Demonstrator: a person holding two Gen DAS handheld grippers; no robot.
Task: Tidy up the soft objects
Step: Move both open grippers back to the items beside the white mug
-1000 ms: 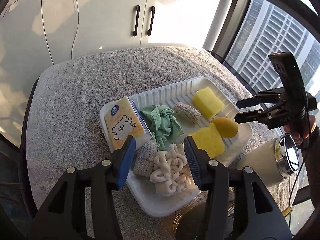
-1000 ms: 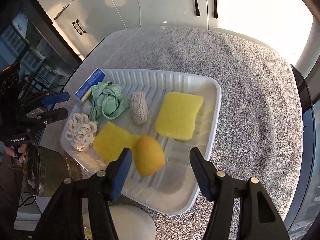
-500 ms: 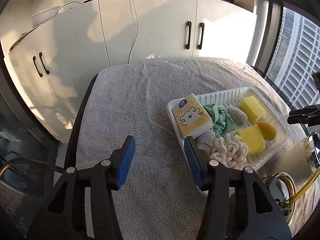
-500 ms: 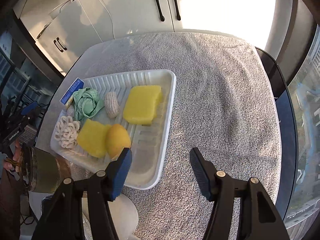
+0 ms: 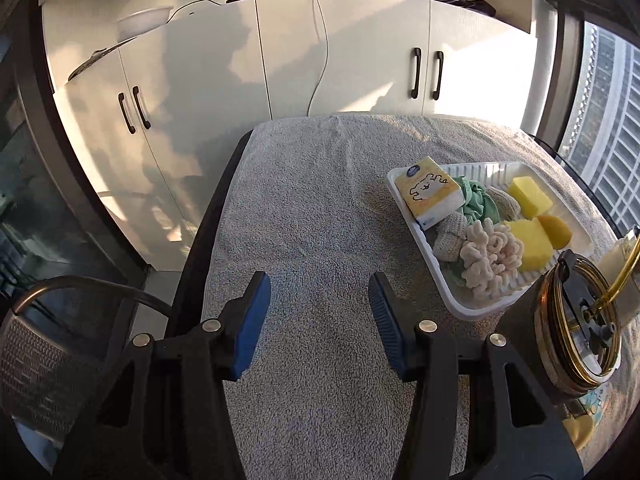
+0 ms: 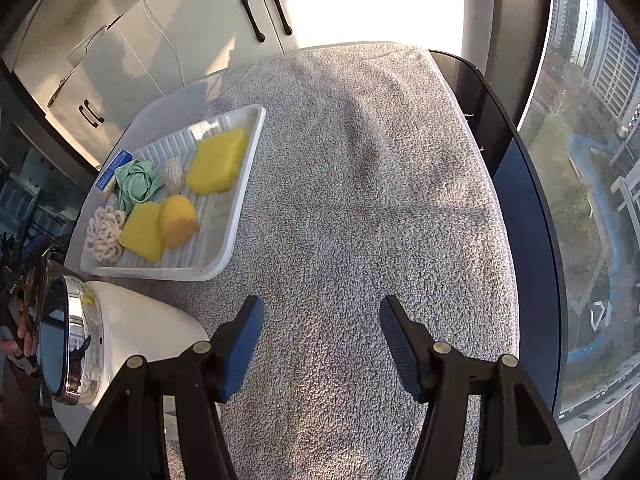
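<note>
Every soft item already sits in the white tray (image 6: 224, 252); left tongs (image 5: 318, 320) and right tongs (image 6: 320, 344) hang spread and empty over the bare towel (looks finished).

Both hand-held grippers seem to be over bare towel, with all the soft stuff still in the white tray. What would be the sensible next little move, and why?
Probably swing the left hand-held gripper back toward the white tray and over the cream knotted rope toy. Its jaws stand open with nothing between them, over bare grey towel, and that toy lies at the tray's near end, closest to it. The right hand-held gripper is likewise empty.
</note>
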